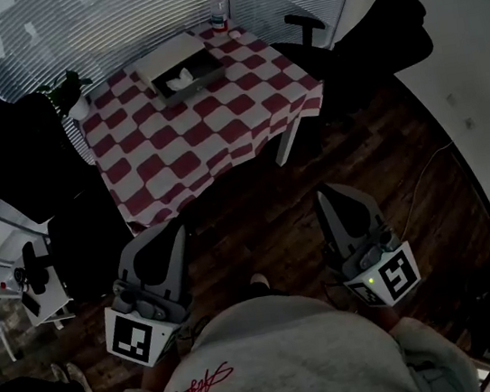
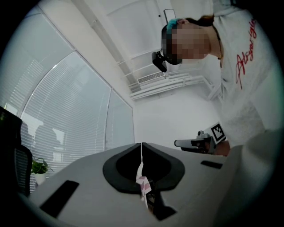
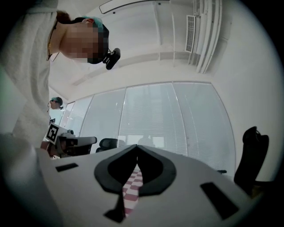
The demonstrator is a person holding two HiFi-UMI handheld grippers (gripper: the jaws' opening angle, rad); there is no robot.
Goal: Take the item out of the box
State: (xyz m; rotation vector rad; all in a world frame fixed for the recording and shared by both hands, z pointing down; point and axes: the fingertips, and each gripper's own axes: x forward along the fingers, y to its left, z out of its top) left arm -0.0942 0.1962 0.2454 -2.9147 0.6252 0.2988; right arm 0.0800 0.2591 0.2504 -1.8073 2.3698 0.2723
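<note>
An open shallow box (image 1: 172, 64) sits on the far side of a table with a red-and-white checked cloth (image 1: 218, 140). A white crumpled item (image 1: 180, 81) lies inside it. My left gripper (image 1: 177, 232) and right gripper (image 1: 327, 195) hover over the wooden floor, well short of the table, both pointing towards it. In the left gripper view the left gripper (image 2: 142, 146) has its jaws together with nothing held. In the right gripper view the right gripper (image 3: 136, 148) is shut too, and a strip of checked cloth (image 3: 133, 195) shows behind the jaws.
A clear bottle (image 1: 217, 10) stands at the table's far edge. Black office chairs flank the table at the left (image 1: 1, 154) and right (image 1: 368, 44). A potted plant (image 1: 65, 89) stands by the far left corner. Blinds cover the windows behind.
</note>
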